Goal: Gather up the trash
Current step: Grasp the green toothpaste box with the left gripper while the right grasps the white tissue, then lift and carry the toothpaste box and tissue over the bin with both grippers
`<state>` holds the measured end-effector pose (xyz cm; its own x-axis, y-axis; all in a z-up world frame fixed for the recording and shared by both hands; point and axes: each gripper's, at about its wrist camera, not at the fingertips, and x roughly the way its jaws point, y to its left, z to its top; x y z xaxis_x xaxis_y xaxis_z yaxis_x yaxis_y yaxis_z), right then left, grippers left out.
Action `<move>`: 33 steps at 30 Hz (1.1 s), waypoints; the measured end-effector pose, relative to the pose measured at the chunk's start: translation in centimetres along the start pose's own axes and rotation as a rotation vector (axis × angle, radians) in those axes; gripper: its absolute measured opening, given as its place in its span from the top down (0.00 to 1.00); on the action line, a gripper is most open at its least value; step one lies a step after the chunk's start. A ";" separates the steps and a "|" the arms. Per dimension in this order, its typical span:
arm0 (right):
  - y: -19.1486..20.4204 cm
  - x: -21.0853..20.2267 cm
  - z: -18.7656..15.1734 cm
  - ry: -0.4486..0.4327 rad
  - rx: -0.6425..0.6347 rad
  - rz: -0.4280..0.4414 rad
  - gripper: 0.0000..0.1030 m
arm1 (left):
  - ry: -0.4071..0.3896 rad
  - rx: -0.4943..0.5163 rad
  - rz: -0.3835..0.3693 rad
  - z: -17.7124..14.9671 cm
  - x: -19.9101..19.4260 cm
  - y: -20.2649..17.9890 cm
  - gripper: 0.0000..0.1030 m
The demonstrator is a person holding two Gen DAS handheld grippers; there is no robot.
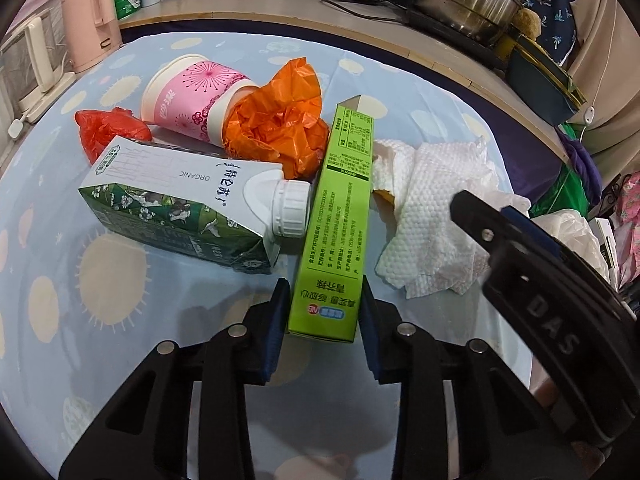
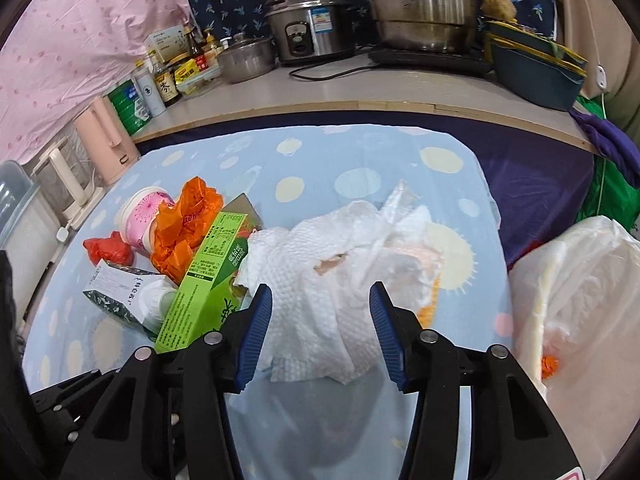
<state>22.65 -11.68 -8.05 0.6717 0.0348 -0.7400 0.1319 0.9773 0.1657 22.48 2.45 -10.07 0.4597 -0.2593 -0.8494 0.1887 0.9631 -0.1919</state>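
A long green box (image 1: pixel 340 216) lies on the blue dotted tablecloth (image 1: pixel 100 320), and my left gripper (image 1: pixel 323 304) is shut on its near end, one blue pad against each side. A crumpled white paper towel (image 2: pixel 332 272) lies to the right of the green box (image 2: pixel 208 268). My right gripper (image 2: pixel 320 312) straddles the towel's near part with its jaws open; the pads do not visibly squeeze it. To the left of the box lie a green-and-white milk carton (image 1: pixel 172 200), a tipped pink paper cup (image 1: pixel 192 96), crumpled orange plastic (image 1: pixel 280 120) and a red plastic scrap (image 1: pixel 104 128).
A white plastic bag (image 2: pixel 580 300) sits at the table's right edge. Behind the table, a counter (image 2: pixel 320 92) holds steel pots, a rice cooker (image 2: pixel 308 28), bottles and a pink kettle (image 2: pixel 106 140). My right gripper's arm (image 1: pixel 540 280) crosses the left wrist view at the right.
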 end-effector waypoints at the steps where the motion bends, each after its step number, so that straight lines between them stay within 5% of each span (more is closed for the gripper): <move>1: 0.1 0.3 0.1 0.005 -0.003 0.003 0.57 | 0.000 -0.001 -0.001 0.1 0.1 -0.1 0.69; 12: -0.1 0.9 0.5 0.022 0.004 0.055 0.94 | 0.011 -0.028 -0.015 0.3 0.0 0.3 0.68; 33: -1.8 -11.8 2.4 -0.211 0.040 0.136 0.97 | -0.093 0.021 -0.017 -0.2 -5.6 -1.5 0.74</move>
<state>16.19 -14.36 1.95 0.8221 0.1168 -0.5572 0.0558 0.9575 0.2829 19.41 2.43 -5.14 0.5348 -0.2826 -0.7963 0.2155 0.9569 -0.1948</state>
